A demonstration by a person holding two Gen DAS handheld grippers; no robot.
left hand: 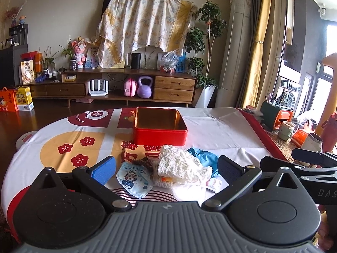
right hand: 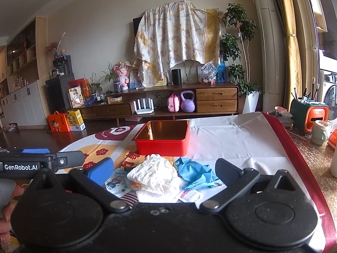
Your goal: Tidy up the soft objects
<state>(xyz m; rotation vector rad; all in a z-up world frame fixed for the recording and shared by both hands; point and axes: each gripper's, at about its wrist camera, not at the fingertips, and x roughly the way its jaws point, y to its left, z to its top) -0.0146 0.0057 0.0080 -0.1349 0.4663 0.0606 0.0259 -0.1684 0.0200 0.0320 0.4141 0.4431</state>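
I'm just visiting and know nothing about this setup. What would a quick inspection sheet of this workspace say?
Surface: table under a printed red, white and tan cloth, wrinkled at the far side.
Job's things: red tin, open and empty; in front of it a heap of white knit cloth, blue cloth, printed face mask.
Clutter: small sachet at the heap's edge.
Grippers: left claw and right claw both open, empty, above the heap.
Cables: nothing seen on the table.
Surroundings: TV stand, draped sheet, plants.

Daylight enters from the right, both views sharp, with fisheye bending at the edges.
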